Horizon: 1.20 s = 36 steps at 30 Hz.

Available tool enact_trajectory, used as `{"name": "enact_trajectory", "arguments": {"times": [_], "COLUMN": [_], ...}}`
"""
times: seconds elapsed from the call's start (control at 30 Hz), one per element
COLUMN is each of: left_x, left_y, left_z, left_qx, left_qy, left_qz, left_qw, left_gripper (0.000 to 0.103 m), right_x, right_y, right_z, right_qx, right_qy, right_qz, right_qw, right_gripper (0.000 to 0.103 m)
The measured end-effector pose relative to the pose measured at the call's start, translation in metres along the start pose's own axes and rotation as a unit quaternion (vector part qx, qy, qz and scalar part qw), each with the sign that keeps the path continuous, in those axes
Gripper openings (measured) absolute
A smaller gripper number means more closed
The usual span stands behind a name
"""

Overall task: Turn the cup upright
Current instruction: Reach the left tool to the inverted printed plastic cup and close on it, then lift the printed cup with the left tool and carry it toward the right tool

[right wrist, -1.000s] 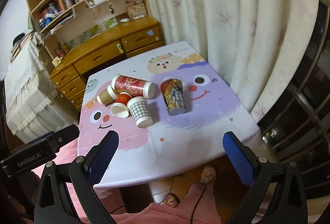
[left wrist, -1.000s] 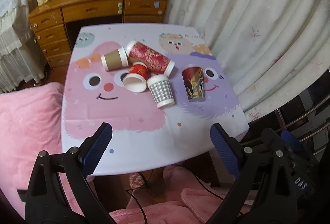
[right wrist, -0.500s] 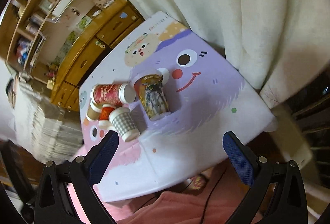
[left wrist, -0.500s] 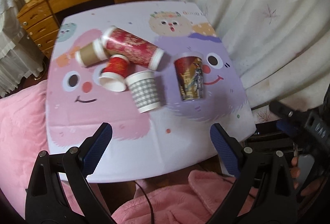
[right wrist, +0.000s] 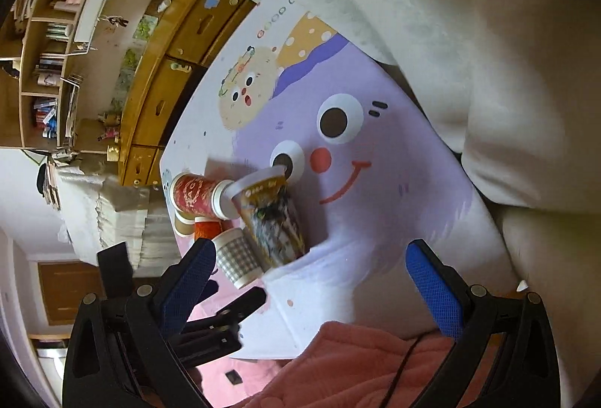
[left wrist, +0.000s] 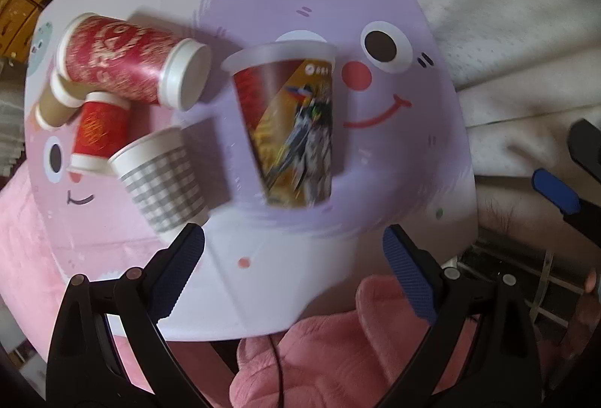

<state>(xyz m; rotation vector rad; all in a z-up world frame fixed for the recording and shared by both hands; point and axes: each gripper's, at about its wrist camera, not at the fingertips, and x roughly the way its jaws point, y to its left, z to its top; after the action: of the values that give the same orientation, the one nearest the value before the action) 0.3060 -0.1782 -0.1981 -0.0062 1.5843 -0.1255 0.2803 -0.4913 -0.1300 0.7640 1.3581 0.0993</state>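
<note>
Red-and-gold printed cup (left wrist: 291, 130) stands rim-down, apparently, its picture motion-blurred.

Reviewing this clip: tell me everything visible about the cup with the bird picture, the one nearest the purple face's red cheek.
The bird-picture cup is a tall tapered paper-looking cup with a white rim and a glossy print: dark red near the rim, yellow-gold below, and a dark bird figure. It looks mouth-down on the table, over the purple face, wide rim on the cloth and narrow base up. It stands apart from the checked cup and the large red cup. Neither tool touches it; the picture is motion-blurred.
</note>
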Motion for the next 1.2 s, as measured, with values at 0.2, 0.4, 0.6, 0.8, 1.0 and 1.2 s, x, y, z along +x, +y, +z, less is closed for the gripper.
{"name": "enact_trajectory", "arguments": {"times": [0.2, 0.4, 0.6, 0.8, 1.0, 1.2], "left_x": [0.043, 0.078, 0.090, 0.068, 0.011, -0.051], "left_y": [0.002, -0.003, -0.014, -0.014, 0.018, 0.074], "left_z": [0.039, 0.062, 0.080, 0.071, 0.034, -0.017], "left_qx": [-0.049, -0.054, -0.049, -0.041, -0.075, -0.108], "left_qy": [0.027, 0.075, 0.075, 0.034, -0.067, -0.120], "left_qz": [0.052, 0.074, 0.056, 0.039, -0.001, -0.010], "left_qw": [0.9970, 0.9930, 0.9944, 0.9978, 0.9949, 0.9869], "left_gripper": [0.095, 0.095, 0.064, 0.063, 0.063, 0.063], "right_x": [0.026, 0.043, 0.048, 0.043, 0.041, 0.047], "right_y": [-0.007, -0.015, -0.019, -0.020, -0.010, 0.014], "right_z": [0.030, 0.039, 0.033, 0.026, 0.011, -0.019], "right_qx": [0.016, 0.028, 0.035, 0.038, 0.031, 0.005], "right_qy": [0.051, 0.079, 0.074, 0.067, 0.064, 0.061], "right_qz": [0.017, 0.023, 0.018, 0.009, 0.007, 0.002], "right_qw": [0.998, 0.996, 0.996, 0.997, 0.997, 0.998], "right_gripper": [0.103, 0.103, 0.103, 0.103, 0.103, 0.103]}}
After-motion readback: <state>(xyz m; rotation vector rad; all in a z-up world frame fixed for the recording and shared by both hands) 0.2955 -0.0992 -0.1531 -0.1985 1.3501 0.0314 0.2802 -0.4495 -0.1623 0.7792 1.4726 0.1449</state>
